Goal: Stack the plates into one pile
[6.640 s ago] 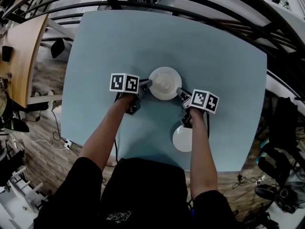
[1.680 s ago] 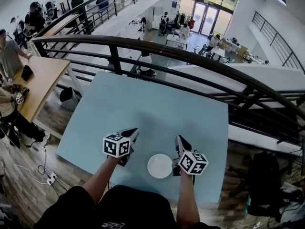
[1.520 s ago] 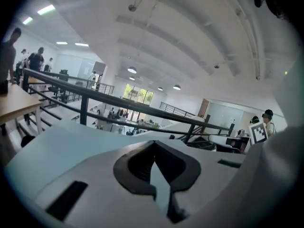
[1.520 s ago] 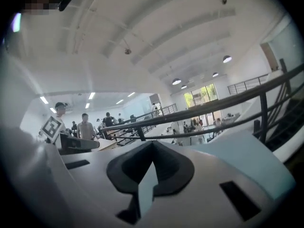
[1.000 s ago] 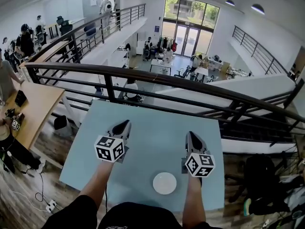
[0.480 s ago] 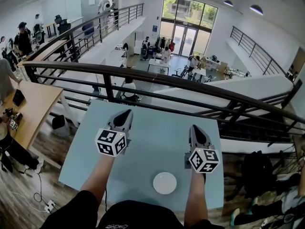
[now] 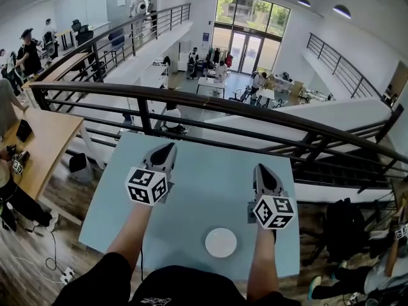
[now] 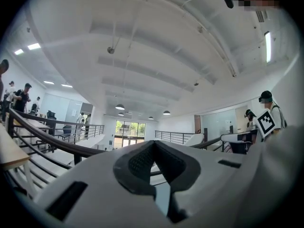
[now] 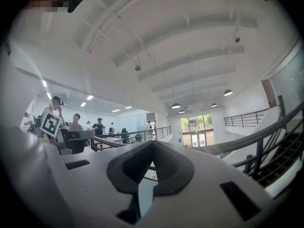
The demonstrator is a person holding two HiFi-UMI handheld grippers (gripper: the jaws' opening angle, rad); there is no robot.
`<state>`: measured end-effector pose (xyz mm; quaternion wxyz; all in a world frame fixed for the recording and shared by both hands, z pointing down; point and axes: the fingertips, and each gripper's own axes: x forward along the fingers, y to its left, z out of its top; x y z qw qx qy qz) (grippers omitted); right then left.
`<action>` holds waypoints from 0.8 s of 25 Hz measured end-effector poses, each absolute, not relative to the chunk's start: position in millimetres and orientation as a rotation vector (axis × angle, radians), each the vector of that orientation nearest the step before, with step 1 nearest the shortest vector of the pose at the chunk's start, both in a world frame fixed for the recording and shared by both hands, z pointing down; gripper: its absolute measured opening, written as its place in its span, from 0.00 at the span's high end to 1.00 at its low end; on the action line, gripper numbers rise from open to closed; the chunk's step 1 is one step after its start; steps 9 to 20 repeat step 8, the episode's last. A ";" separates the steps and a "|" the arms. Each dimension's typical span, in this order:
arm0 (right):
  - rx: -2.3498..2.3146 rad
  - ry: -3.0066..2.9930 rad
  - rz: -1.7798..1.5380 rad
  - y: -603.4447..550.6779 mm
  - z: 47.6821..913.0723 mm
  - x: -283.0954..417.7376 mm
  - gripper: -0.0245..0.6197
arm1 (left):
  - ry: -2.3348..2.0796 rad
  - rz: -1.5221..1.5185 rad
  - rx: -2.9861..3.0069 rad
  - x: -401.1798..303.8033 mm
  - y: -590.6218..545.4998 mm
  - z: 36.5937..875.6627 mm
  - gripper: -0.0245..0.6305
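A single pile of white plates sits on the pale blue table near its front edge, between my two arms. My left gripper is held up above the table's left half, pointing level toward the railing, shut with nothing in it. My right gripper hangs above the right half, likewise level, shut and empty. In the left gripper view the left gripper has its jaws together against the hall beyond. The right gripper in the right gripper view looks the same. Neither gripper view shows the plates.
A black metal railing runs just past the table's far edge, with an atrium drop beyond it. A wooden desk with people stands at the left. Bags lie on the floor at the right.
Since the earliest frame two separate plates have become one pile. Both grippers have left the plates and risen above the table, and the head view has tilted up toward the railing.
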<state>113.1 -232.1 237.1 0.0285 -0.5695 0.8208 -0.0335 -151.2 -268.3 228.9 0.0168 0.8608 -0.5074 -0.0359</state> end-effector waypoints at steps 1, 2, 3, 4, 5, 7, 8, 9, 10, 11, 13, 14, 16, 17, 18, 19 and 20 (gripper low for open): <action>-1.756 2.533 -0.101 -230.6 236.9 112.4 0.95 | -1.580 -0.118 2.671 -152.6 -267.4 229.5 0.95; -1.756 2.533 -0.099 -229.5 236.5 111.5 0.95 | -1.584 -0.122 2.666 -154.3 -267.0 229.6 0.95; -1.757 2.533 -0.098 -228.8 236.1 110.4 0.95 | -1.588 -0.124 2.663 -156.2 -266.7 229.3 0.95; -1.759 2.533 -0.099 -228.1 235.8 109.4 0.95 | -1.590 -0.125 2.661 -158.0 -266.5 228.8 0.95; -1.761 2.533 -0.101 -227.3 235.8 108.4 0.95 | -1.588 -0.126 2.661 -159.3 -265.9 228.3 0.95; -1.766 2.534 -0.107 -225.4 236.5 106.6 0.95 | -1.579 -0.131 2.665 -161.3 -264.3 227.3 0.95; -1.769 2.535 -0.110 -224.4 237.1 105.7 0.95 | -1.573 -0.135 2.667 -162.1 -263.4 226.8 0.95; -1.769 2.535 -0.110 -224.4 237.1 105.7 0.95 | -1.573 -0.135 2.667 -162.1 -263.4 226.8 0.95; -1.769 2.535 -0.110 -224.4 237.1 105.7 0.95 | -1.573 -0.135 2.667 -162.1 -263.4 226.8 0.95; -1.769 2.535 -0.110 -224.4 237.1 105.7 0.95 | -1.573 -0.135 2.667 -162.1 -263.4 226.8 0.95; -1.769 2.535 -0.110 -224.4 237.1 105.7 0.95 | -1.573 -0.135 2.667 -162.1 -263.4 226.8 0.95; -1.769 2.535 -0.110 -224.4 237.1 105.7 0.95 | -1.573 -0.135 2.667 -162.1 -263.4 226.8 0.95; -1.769 2.535 -0.110 -224.4 237.1 105.7 0.95 | -1.573 -0.135 2.667 -162.1 -263.4 226.8 0.95; -1.769 2.535 -0.110 -224.4 237.1 105.7 0.95 | -1.573 -0.135 2.667 -162.1 -263.4 226.8 0.95; -1.769 2.535 -0.110 -224.4 237.1 105.7 0.95 | -1.573 -0.135 2.667 -162.1 -263.4 226.8 0.95; -1.769 2.535 -0.110 -224.4 237.1 105.7 0.95 | -1.573 -0.135 2.667 -162.1 -263.4 226.8 0.95; -1.769 2.535 -0.110 -224.4 237.1 105.7 0.95 | -1.573 -0.135 2.667 -162.1 -263.4 226.8 0.95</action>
